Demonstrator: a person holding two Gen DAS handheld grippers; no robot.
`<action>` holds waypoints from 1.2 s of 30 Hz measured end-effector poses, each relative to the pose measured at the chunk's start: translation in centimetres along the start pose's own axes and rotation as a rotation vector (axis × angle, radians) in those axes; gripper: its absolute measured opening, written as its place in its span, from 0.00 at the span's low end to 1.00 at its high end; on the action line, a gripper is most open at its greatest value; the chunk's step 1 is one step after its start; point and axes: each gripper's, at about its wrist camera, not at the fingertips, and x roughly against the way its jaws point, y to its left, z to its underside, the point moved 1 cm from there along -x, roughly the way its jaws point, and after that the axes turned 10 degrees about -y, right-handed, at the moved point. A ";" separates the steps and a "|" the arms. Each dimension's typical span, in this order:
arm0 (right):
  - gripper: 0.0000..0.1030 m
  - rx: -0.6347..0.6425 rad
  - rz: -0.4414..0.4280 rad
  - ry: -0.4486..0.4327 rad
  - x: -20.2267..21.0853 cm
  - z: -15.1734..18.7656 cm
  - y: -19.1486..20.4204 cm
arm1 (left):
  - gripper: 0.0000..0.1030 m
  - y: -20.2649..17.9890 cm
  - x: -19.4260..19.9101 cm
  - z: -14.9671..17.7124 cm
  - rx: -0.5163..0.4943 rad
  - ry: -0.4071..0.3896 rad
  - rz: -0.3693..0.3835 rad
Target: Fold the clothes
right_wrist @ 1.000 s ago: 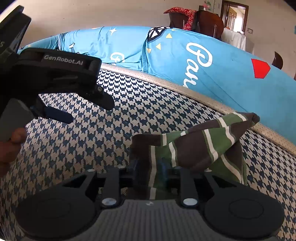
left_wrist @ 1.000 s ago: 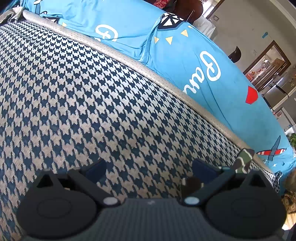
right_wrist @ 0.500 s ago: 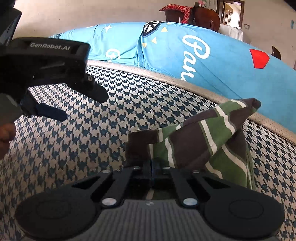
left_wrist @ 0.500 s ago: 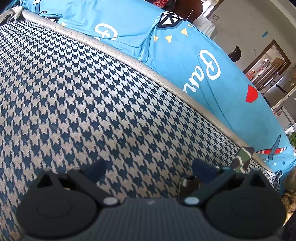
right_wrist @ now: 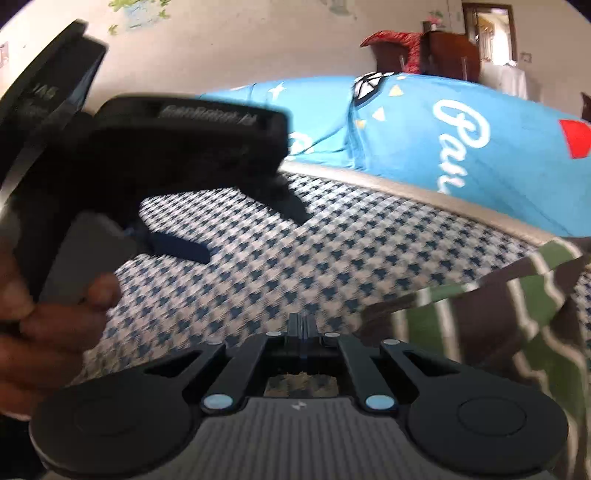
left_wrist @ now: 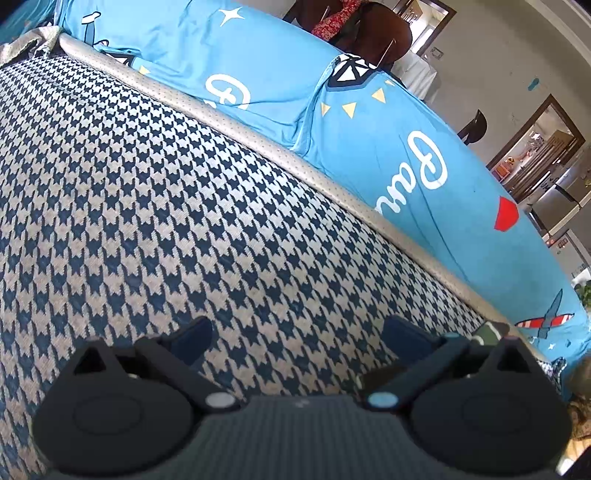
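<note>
A person's hand at the far left of the right wrist view holds the left gripper, its dark fingers spread wide apart above the houndstooth cushion with nothing between them. In the left wrist view the same left gripper hangs open over the blue-and-cream houndstooth cushion, whose pale piped edge runs diagonally across the frame. Beyond that edge lies a bright blue sheet printed with white script, yellow triangles and a red shape; a dark wooden chair with a red cloth stands behind it.

At the centre of the right wrist view the right gripper is closed, its two fingers pressed flat together with no cloth between them, low over the cushion. Just to its right, a striped shirt in green, brown and white lies bunched on the cushion, one corner standing up toward the piped edge. The shirt lies close beside the right gripper's linkage; whether they touch cannot be told. A small corner of the same striped shirt peeks out behind the right finger in the left wrist view, near the cushion's far edge. The blue sheet fills the background at right, in front of a pale wall.
</note>
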 end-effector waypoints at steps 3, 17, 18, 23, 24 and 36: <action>0.03 0.023 0.068 -0.006 1.5 -0.1 -0.4 | 1.00 -0.5 -0.4 0.4 -0.012 0.025 0.015; 0.20 0.002 0.308 0.004 9.3 0.7 -3.9 | 1.00 -6.4 -2.5 5.6 -0.158 0.142 0.168; 0.20 -0.008 0.316 0.005 9.5 0.8 -4.2 | 1.00 -6.8 -2.6 5.9 -0.164 0.144 0.173; 0.24 -0.038 0.366 0.000 10.7 1.0 -5.3 | 1.00 -8.0 -2.8 6.6 -0.183 0.137 0.204; 0.25 -0.050 0.366 0.001 10.9 1.2 -5.5 | 1.00 -8.2 -2.8 6.8 -0.185 0.137 0.212; 0.07 -0.150 0.348 0.080 10.9 3.2 -6.7 | 1.00 -9.3 -4.5 8.5 -0.313 0.092 0.092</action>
